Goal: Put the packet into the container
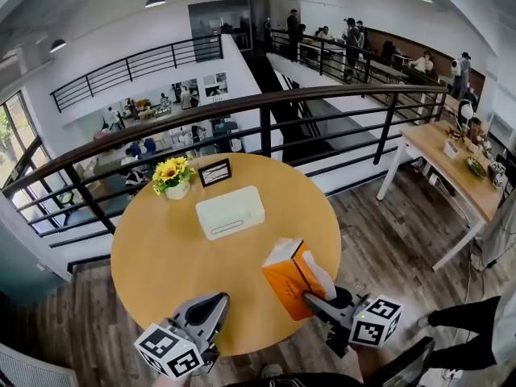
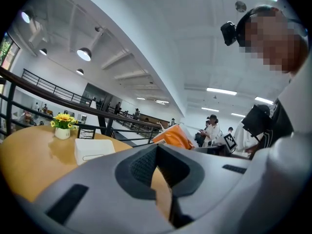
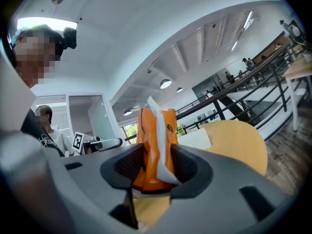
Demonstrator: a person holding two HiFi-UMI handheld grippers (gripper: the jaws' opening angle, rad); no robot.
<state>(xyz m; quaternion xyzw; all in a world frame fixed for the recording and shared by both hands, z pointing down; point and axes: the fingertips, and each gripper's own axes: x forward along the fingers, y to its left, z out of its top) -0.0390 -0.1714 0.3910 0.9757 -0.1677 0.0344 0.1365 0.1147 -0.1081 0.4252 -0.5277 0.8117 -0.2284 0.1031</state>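
Observation:
An orange packet [image 1: 292,279] with a white torn edge stands upright over the near edge of the round wooden table [image 1: 153,248]. My right gripper [image 1: 313,301] is shut on its lower part; in the right gripper view the packet [image 3: 155,145] fills the gap between the pads. A white, flat, lidded container [image 1: 230,212] lies at the table's middle, beyond the packet. My left gripper [image 1: 211,303] hovers over the near edge to the packet's left, jaws together, nothing in them. The left gripper view shows the container [image 2: 92,149] ahead and the packet [image 2: 173,136] to the right.
A pot of yellow flowers [image 1: 172,174] and a small dark picture frame [image 1: 215,172] stand at the table's far side. A black railing [image 1: 266,107] runs behind the table. A long wooden desk [image 1: 451,168] stands at the right. A person's leg shows at the lower right.

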